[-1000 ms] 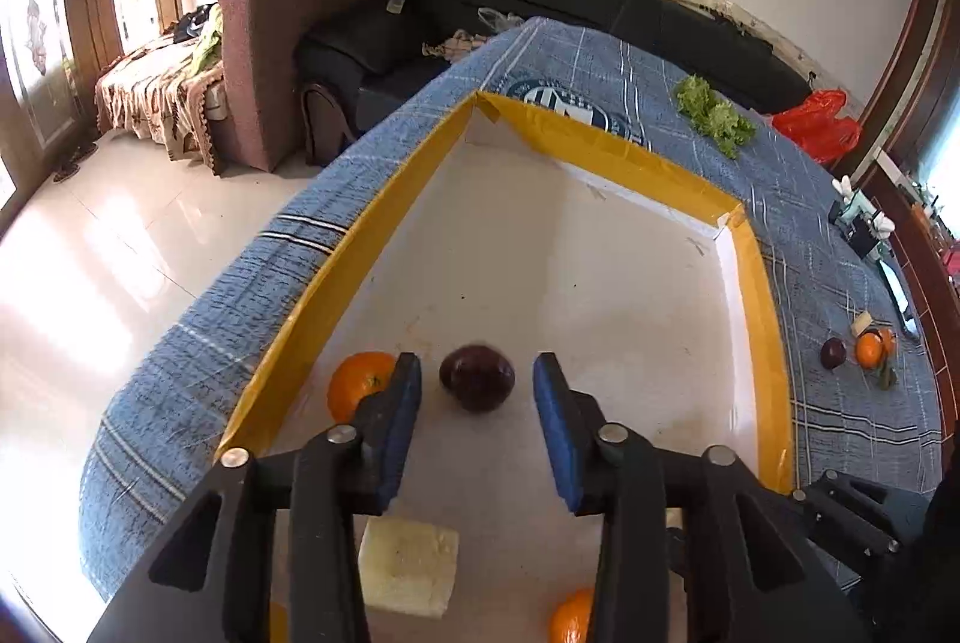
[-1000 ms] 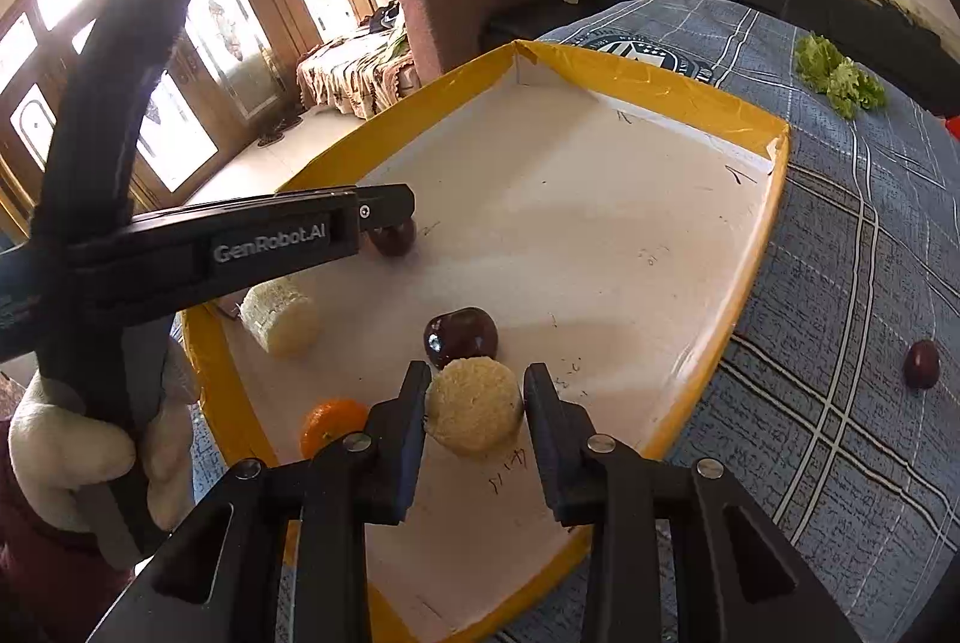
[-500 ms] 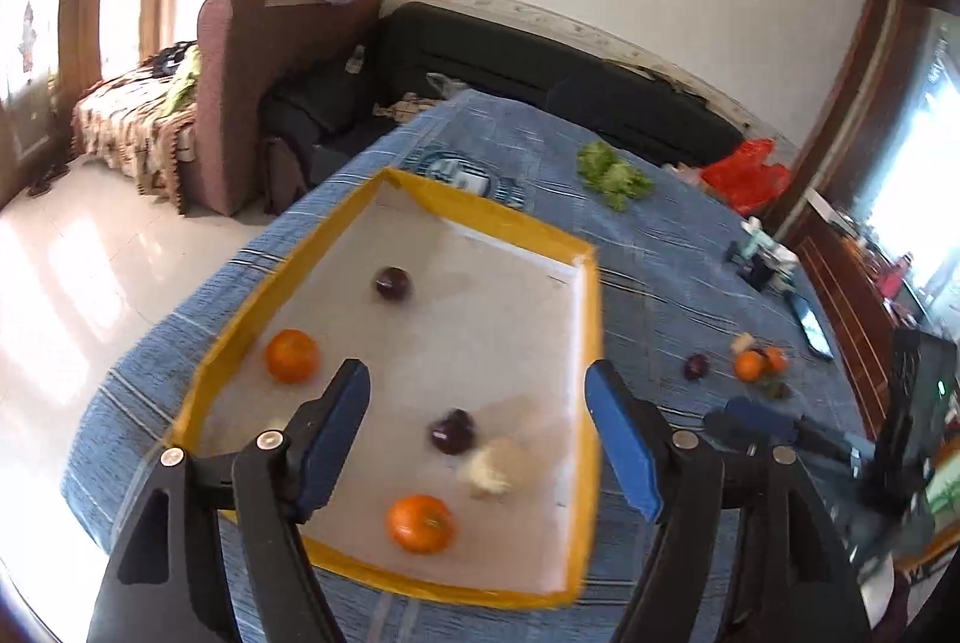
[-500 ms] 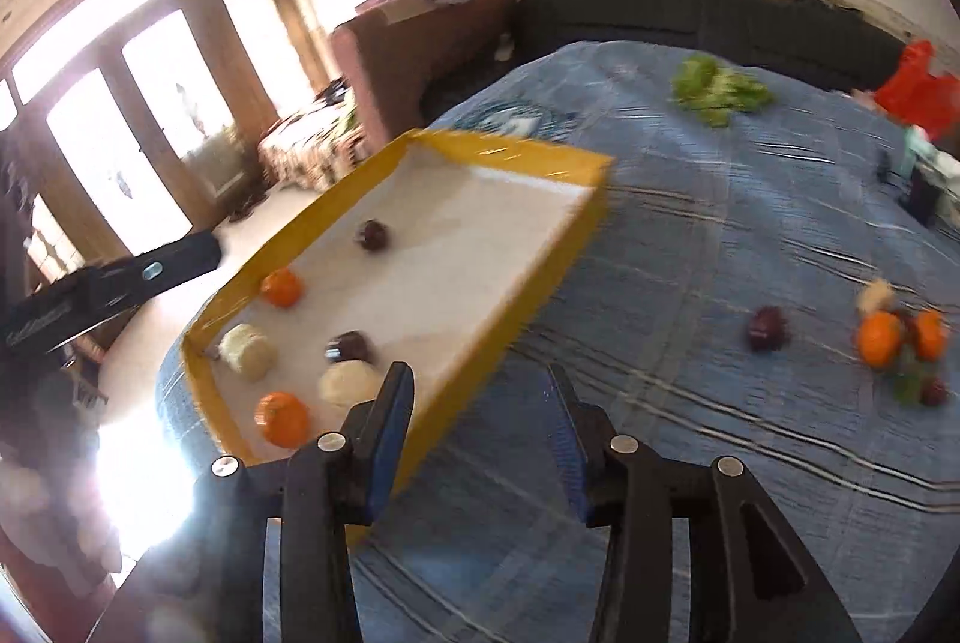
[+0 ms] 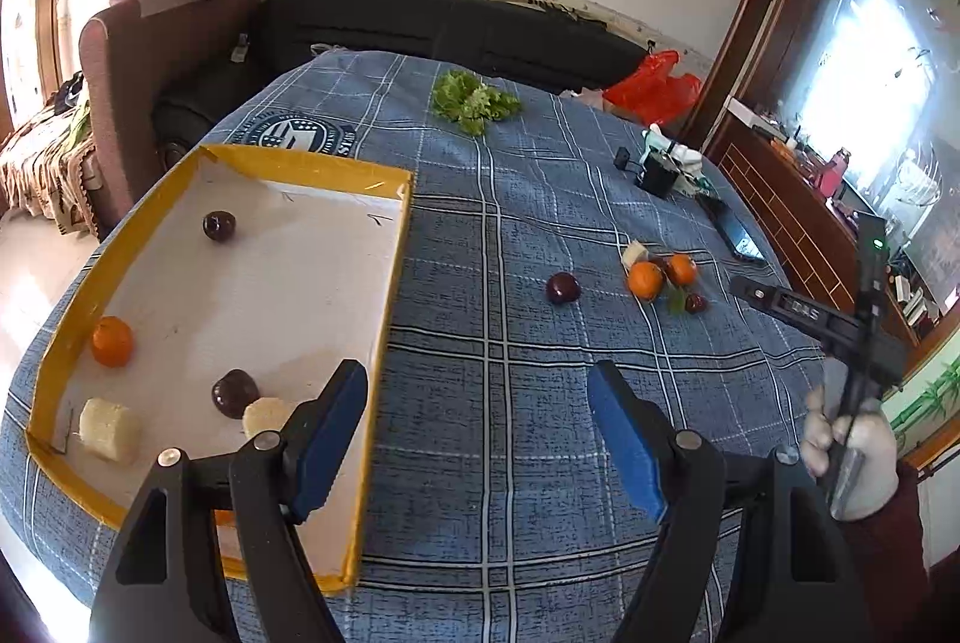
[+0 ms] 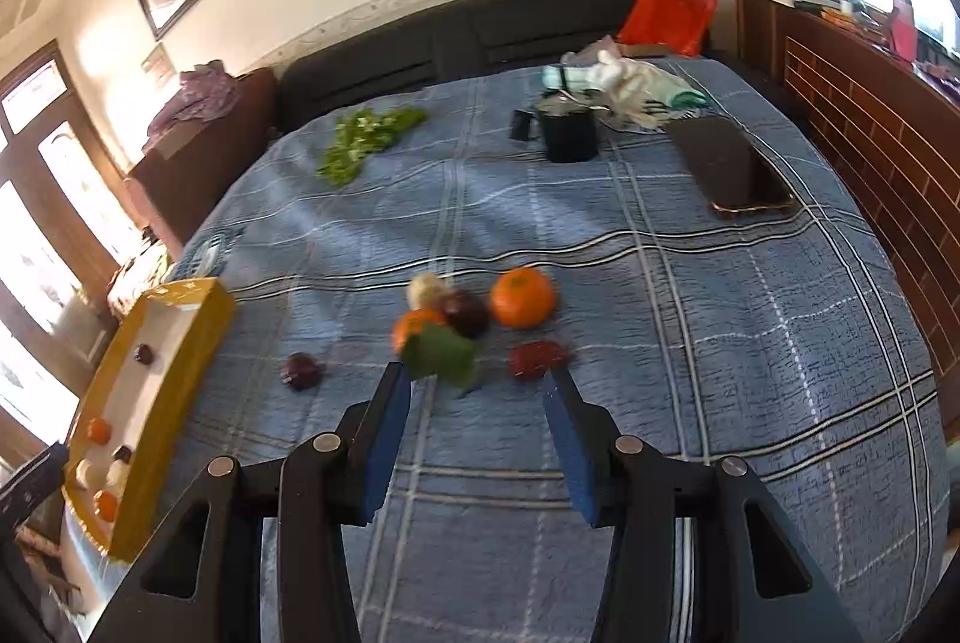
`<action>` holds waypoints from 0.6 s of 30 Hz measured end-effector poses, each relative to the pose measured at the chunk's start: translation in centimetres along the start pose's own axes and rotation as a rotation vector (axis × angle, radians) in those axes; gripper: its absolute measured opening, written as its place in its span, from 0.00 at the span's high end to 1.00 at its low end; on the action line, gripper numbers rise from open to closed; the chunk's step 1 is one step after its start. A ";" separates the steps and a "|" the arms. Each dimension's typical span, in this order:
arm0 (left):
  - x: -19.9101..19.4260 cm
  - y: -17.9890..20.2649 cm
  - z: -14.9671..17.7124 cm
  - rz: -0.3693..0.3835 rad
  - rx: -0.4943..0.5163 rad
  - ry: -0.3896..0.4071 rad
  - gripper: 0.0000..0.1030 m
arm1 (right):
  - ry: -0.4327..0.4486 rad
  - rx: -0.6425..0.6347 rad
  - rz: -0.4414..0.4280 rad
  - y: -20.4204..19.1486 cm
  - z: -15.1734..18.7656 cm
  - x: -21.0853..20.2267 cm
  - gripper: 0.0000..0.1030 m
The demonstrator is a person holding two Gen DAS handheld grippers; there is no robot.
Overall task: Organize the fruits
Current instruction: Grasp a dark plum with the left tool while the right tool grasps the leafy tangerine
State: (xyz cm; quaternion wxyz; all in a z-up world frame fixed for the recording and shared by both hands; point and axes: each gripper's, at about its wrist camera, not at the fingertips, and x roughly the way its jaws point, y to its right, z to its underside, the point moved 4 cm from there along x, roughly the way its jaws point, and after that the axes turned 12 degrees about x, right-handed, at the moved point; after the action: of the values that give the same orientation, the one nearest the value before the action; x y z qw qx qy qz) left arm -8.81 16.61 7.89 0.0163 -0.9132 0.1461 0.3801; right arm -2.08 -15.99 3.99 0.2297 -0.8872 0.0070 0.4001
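Note:
A yellow-rimmed tray on the blue plaid cloth holds an orange, two dark plums and two pale chunks. It also shows in the right wrist view. Loose fruit lies to its right: a lone plum, oranges, a dark plum, a pale chunk, a green leaf and a small red fruit. My left gripper is open and empty above the tray's right edge. My right gripper is open and empty just short of the fruit pile.
Lettuce lies at the far side of the table. A black cup, white cloth and a phone sit at the back right. A red bag, dark sofa and brown armchair stand beyond. A wooden cabinet runs along the right.
Both grippers pulled back from the tray and opened wide. The right let go of the pale chunk in the tray and swung right to face the loose fruit pile.

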 end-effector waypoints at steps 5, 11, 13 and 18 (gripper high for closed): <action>1.2 1.0 -0.5 -0.019 0.011 -0.022 0.27 | -0.035 0.036 0.007 0.5 -1.1 4.1 0.52; 4.1 2.1 -1.6 0.000 -0.004 -0.046 0.27 | -0.079 -0.035 -0.068 -3.4 -0.6 7.0 0.52; 5.7 2.4 -2.2 -0.001 -0.002 -0.059 0.27 | -0.082 -0.070 -0.068 -4.3 -0.2 8.1 0.52; 10.1 3.2 -3.3 0.030 -0.002 -0.093 0.27 | -0.065 -0.155 -0.048 -5.6 0.4 9.0 0.50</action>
State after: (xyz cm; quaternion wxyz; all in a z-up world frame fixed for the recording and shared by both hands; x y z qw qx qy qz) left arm -0.72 10.50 3.44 0.0164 -0.8921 0.1586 0.4227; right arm 4.86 -9.26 -0.43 0.1699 -0.8887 -0.0530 0.4225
